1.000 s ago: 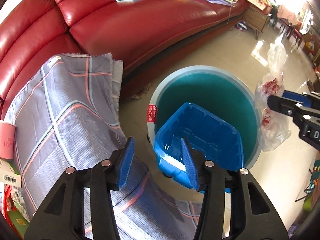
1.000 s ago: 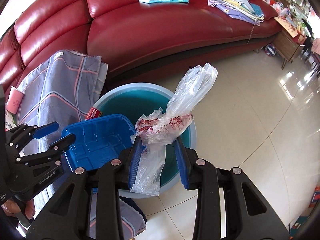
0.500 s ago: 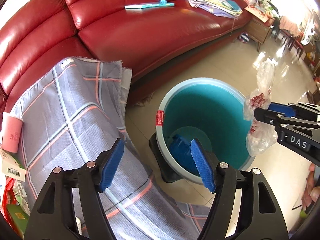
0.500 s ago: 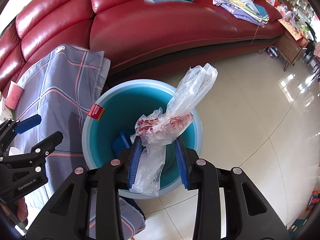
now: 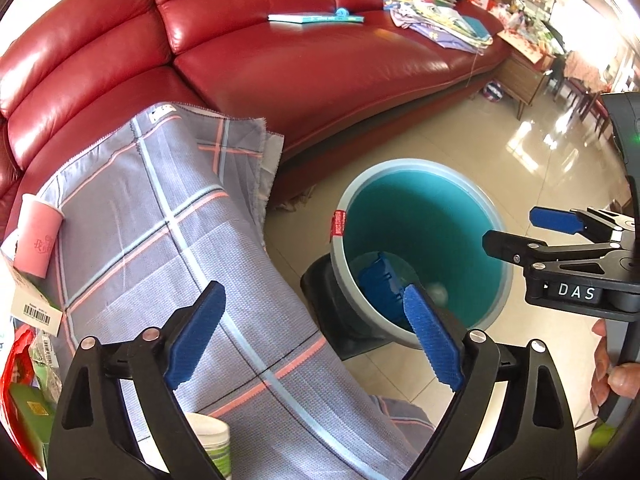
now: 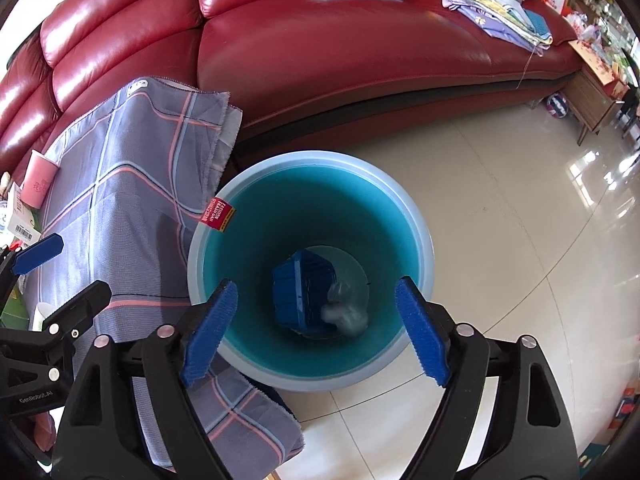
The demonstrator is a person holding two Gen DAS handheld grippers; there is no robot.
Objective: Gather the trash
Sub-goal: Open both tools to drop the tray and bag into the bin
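Looking along the left gripper (image 5: pixel 314 336), its blue-padded jaws have just been opening and stand spread wide with nothing between them; under them lie the plaid cloth (image 5: pixel 160 232) and the near edge of the teal bin (image 5: pixel 420 172). The bin stands on the tiled floor (image 5: pixel 500 148) just beside the cloth-covered surface and in front of the red leather sofa (image 5: pixel 300 60). At its bottom a blue plastic tray (image 5: pixel 378 288) lies tilted against the wall, with a pale blurred bag beside it. A pink paper cup (image 5: pixel 36 240) stands on the cloth at far left, and a book (image 5: pixel 316 18) lies on the sofa seat. The right gripper (image 5: pixel 516 232) juts in from the right edge, held by a hand (image 5: pixel 612 372).

From the right wrist view, the right gripper (image 6: pixel 316 330) hangs directly over the bin's mouth (image 6: pixel 312 160), its jaws just opened and empty. Down inside, the blue tray (image 6: pixel 300 284) rests on the bottom with the crumpled clear plastic bag (image 6: pixel 344 312) touching its right side. A red label (image 6: pixel 218 216) sits on the rim. The left gripper (image 6: pixel 60 268) shows at the left edge over the cloth (image 6: pixel 132 200), spread apart.
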